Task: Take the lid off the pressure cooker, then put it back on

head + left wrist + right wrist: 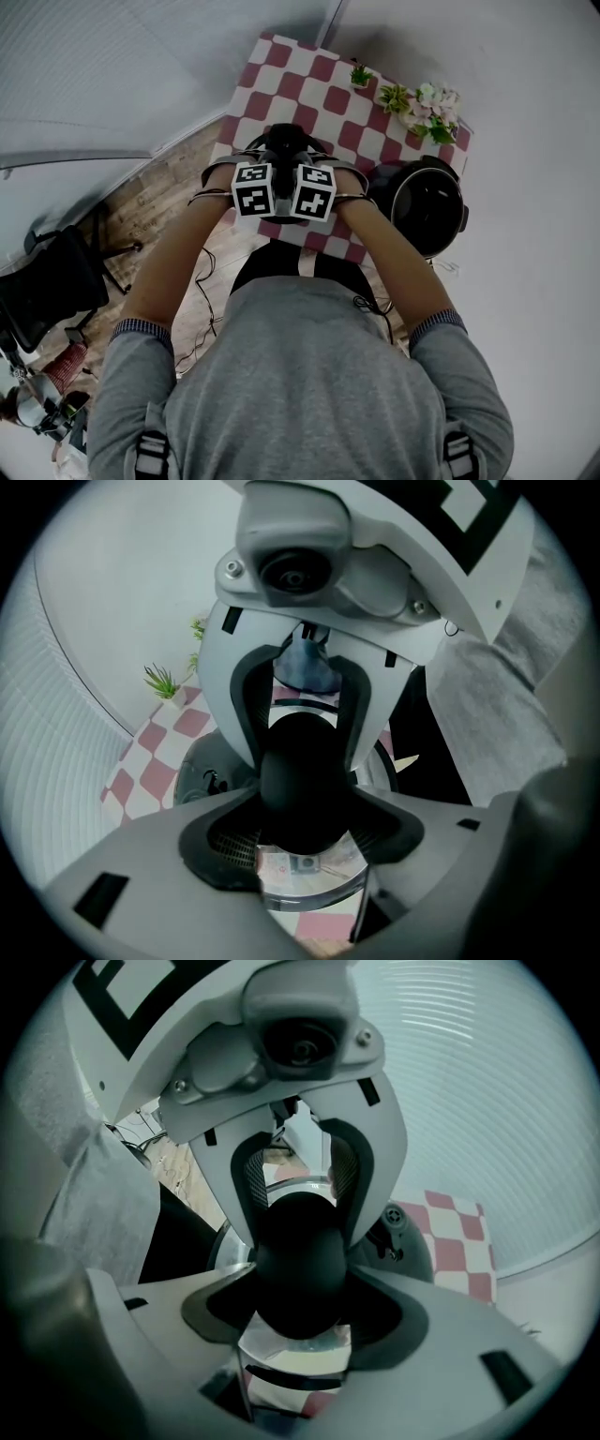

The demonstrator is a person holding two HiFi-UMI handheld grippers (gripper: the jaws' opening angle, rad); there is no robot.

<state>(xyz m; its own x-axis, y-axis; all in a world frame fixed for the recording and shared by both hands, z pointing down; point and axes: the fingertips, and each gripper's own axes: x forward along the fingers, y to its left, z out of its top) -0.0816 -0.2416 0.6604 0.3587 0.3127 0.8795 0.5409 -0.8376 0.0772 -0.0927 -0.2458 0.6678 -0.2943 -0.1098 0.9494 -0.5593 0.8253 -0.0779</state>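
My head view is bright and evenly lit from above. The white wall (525, 56) reads clean without glare, and the checked worktop (309, 89) carries no hard shadows. Only the pressure cooker (427, 211) at 3 o'clock sinks to near black inside. Straight edges bow toward the frame's rim. Both gripper views are fisheye circles with black corners. In them the lid knob (302, 785), gripped in the left claw (302, 803) and the right claw (300, 1283), is a featureless dark blob. The claw shells at 6 o'clock look soft, and the lid (291, 1349) glints below.
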